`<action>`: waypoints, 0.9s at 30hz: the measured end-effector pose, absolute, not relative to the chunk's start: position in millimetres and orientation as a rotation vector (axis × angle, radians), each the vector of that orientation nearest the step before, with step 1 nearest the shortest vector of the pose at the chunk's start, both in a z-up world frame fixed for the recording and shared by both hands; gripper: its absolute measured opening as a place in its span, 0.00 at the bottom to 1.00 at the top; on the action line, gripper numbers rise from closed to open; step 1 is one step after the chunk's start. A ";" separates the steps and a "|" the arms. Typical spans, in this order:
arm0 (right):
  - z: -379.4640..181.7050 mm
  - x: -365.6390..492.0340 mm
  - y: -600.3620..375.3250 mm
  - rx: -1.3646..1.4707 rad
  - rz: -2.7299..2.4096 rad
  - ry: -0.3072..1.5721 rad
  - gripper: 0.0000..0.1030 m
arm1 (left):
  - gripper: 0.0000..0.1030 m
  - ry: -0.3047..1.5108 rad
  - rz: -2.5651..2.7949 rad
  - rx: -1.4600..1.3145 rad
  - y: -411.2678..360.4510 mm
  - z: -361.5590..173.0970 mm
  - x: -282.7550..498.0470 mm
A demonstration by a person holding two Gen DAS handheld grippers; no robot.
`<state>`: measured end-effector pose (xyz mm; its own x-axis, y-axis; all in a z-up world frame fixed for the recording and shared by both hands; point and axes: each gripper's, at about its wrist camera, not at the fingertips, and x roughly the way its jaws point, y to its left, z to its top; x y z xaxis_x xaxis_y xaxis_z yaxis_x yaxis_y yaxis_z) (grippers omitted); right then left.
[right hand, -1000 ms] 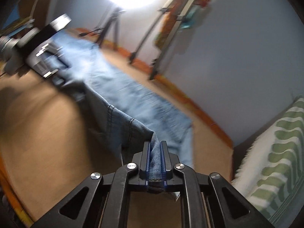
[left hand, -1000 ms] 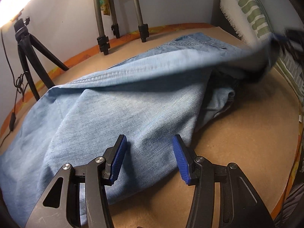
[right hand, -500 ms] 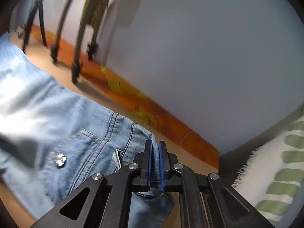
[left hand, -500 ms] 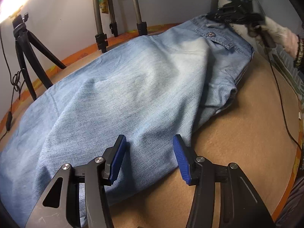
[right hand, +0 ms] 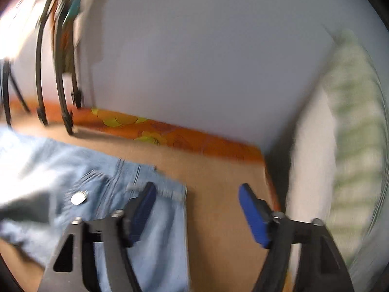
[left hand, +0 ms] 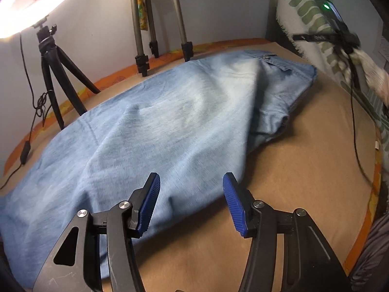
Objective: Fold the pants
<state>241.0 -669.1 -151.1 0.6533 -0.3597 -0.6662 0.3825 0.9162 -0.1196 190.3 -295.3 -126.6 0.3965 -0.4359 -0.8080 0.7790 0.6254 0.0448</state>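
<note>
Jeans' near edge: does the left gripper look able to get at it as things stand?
Probably yes. The left gripper hangs just above the jeans, its jaws opening with denim lying below the gap, nothing pinched. Nothing lies between its blue pads and the cloth.

faded denim pants (left hand: 170, 126) on a matt brown tabletop (left hand: 304, 182).

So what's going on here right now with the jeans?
A person with a gripper in each hand is folding light blue jeans on a brown-covered surface. The right gripper is opening at the waistband corner, nothing pinched between its pads. The left gripper hovers open over the jeans' near edge, gripping nothing. The jeans lie doubled over lengthwise.
</note>
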 end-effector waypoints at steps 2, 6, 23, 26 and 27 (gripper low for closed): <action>-163.9 213.3 -668.2 0.148 -0.421 0.778 0.82 | 0.51 0.853 -0.824 0.464 -297.7 -125.6 183.8; -195.0 181.8 -675.0 0.401 -0.429 0.823 0.82 | 0.51 0.833 -0.876 0.473 -313.8 -119.5 172.0; -241.9 203.2 -674.4 0.791 -0.367 0.831 0.76 | 0.51 0.705 -1.012 0.821 -421.4 -136.6 162.0; -239.2 203.3 -676.3 0.790 -0.373 0.817 0.70 | 0.42 0.716 -1.034 0.846 -429.1 -143.7 165.1; -239.7 204.8 -677.4 0.796 -0.377 0.812 0.67 | 0.40 0.725 -1.039 0.841 -430.7 -144.9 166.5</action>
<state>204.8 -677.4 -239.7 0.6448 -0.0065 -0.7643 0.5796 0.6561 0.4834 166.5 -430.7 -144.9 0.3408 -0.4318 -0.8351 0.9328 0.2660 0.2432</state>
